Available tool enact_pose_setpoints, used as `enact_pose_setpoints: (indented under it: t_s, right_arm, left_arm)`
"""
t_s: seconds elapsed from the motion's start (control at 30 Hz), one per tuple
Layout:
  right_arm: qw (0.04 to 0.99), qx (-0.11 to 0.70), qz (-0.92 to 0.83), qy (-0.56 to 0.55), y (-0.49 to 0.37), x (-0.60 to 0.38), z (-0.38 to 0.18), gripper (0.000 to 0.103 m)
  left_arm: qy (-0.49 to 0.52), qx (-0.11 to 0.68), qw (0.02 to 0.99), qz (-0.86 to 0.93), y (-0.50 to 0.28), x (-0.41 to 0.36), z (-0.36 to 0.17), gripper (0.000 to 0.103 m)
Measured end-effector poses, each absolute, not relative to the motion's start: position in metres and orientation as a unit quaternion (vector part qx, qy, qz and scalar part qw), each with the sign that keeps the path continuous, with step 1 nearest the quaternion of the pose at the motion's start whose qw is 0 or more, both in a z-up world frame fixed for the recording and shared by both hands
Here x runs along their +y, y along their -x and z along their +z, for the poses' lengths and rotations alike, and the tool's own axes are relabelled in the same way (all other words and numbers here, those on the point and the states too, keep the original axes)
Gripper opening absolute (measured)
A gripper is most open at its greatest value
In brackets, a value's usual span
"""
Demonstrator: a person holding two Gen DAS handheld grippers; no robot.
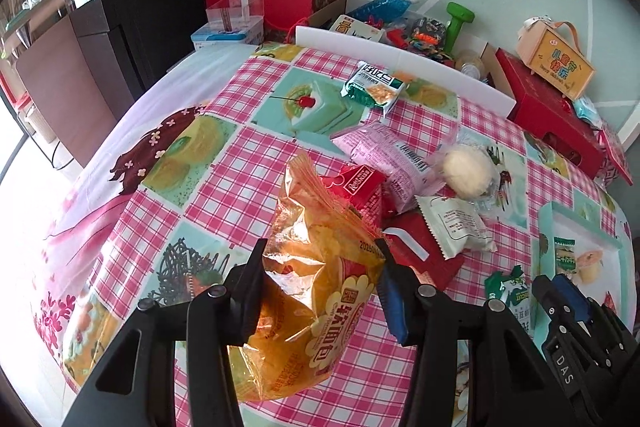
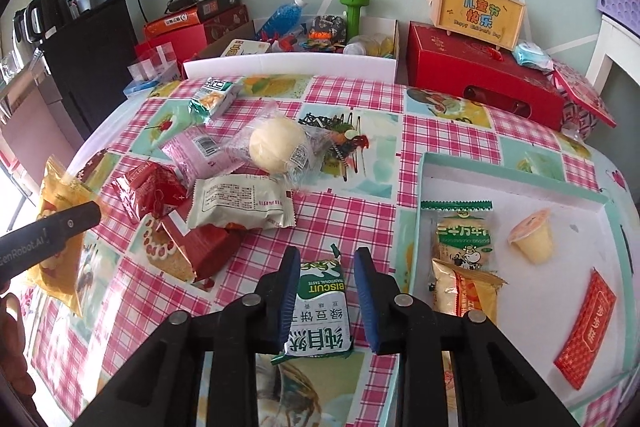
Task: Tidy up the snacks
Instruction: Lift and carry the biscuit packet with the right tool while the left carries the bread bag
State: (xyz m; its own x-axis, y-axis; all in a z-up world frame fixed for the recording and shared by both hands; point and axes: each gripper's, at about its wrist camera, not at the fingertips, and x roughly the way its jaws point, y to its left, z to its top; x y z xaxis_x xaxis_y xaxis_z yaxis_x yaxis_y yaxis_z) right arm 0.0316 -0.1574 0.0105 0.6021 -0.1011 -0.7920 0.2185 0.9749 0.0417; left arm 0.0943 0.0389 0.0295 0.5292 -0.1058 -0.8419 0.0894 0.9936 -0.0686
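Orange bread bag clamped in left hand-held gripper, raised.

A loose heap of snack packets lies mid-table, the tray sits at the right edge holding a jelly cup, and boxes line the far edge.

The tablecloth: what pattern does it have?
Pink-and-white check with dessert pictures on the tablecloth; right wrist view shows it best.

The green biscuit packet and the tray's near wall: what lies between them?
In the right wrist view, only the right gripper's blue finger separates green biscuit packet from tray.
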Motion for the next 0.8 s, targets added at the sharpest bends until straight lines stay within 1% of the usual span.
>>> enact_pose_setpoints:
  t_s: [0.27, 0.4, 0.43, 0.47, 0.53, 0.7, 0.8]
  right_arm:
    - [0.879, 0.456, -0.081, -0.111, -0.032, -0.170, 0.000, 0.031]
    - [0.875, 0.464, -0.076, -0.113, -0.035, -0.169, -0.004, 0.032]
    - [0.874, 0.468, -0.070, -0.114, -0.036, -0.168, -0.006, 0.037]
    - [0.872, 0.472, -0.064, -0.115, -0.037, -0.166, -0.008, 0.046]
    - [0.868, 0.481, -0.058, -0.110, -0.039, -0.161, -0.012, 0.053]
    - [0.857, 0.506, -0.062, -0.074, -0.044, -0.149, -0.024, 0.053]
    - [0.848, 0.521, -0.066, -0.074, -0.045, -0.150, -0.034, 0.052]
  left_arm:
    - [0.011, 0.504, 0.861, -0.073, -0.092, 0.028, 0.017, 0.051]
    - [0.009, 0.504, 0.860, -0.078, -0.092, 0.025, 0.017, 0.051]
    - [0.009, 0.505, 0.859, -0.079, -0.092, 0.024, 0.017, 0.051]
    - [0.010, 0.506, 0.859, -0.080, -0.091, 0.024, 0.016, 0.051]
    - [0.010, 0.508, 0.857, -0.082, -0.092, 0.024, 0.016, 0.051]
    - [0.008, 0.512, 0.854, -0.088, -0.092, 0.022, 0.014, 0.051]
    - [0.007, 0.514, 0.853, -0.091, -0.092, 0.021, 0.012, 0.051]
